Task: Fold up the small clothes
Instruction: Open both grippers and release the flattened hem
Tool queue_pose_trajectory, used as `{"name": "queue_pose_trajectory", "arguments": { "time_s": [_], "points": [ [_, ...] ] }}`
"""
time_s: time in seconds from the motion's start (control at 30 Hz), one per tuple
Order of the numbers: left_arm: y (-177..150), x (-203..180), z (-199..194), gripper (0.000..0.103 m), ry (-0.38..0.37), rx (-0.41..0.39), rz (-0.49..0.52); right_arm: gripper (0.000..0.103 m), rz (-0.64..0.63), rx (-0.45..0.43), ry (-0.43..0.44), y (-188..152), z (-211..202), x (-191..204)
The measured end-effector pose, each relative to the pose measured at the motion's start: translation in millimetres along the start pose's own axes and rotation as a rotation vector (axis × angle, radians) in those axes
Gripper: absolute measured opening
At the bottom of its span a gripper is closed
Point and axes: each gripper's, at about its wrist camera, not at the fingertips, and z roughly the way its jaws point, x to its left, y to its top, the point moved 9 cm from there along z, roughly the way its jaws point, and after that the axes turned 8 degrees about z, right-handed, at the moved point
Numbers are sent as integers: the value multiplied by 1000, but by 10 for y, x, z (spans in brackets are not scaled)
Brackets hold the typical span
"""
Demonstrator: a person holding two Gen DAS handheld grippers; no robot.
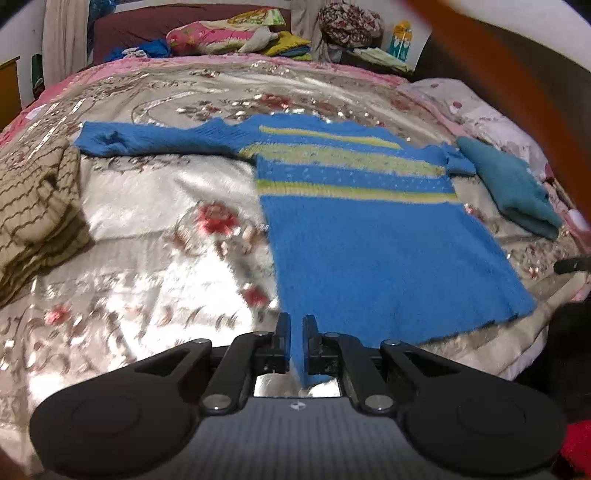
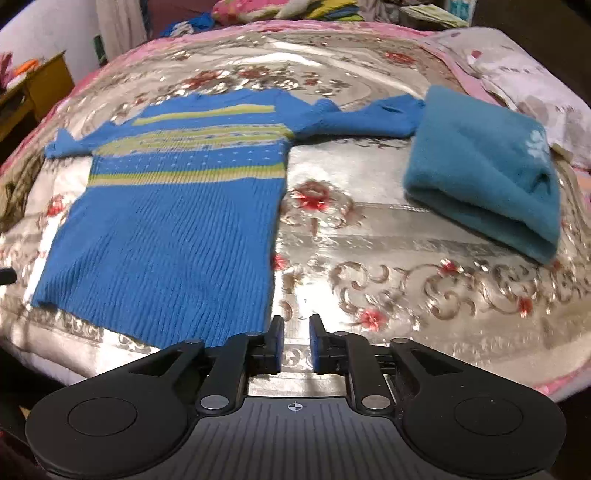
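Note:
A blue knitted sweater with yellow-green stripes lies flat on the bed, front hem towards me. My left gripper is shut on the hem's near left corner, and a strip of blue knit runs down between the pads. One sleeve stretches out to the left. In the right wrist view the same sweater lies to the left. My right gripper stands slightly open over bare bedspread, just right of the hem's near right corner, with nothing between its fingers. The other sleeve reaches towards a folded garment.
A folded teal garment lies right of the sweater, also seen as the teal garment. A folded beige patterned garment sits at the left. The shiny floral bedspread covers the bed. Pillows and piled cloth fill the head end.

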Motion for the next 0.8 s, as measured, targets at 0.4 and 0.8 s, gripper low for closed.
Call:
{"name": "queue_pose_trajectory", "arguments": {
  "time_s": [0.4, 0.8],
  "points": [
    [32, -448, 636, 19, -39, 101, 67, 28, 47, 47, 104, -53, 570, 395],
    [482, -615, 596, 25, -76, 34, 107, 28, 102, 21, 86, 251, 558, 266]
  ]
}}
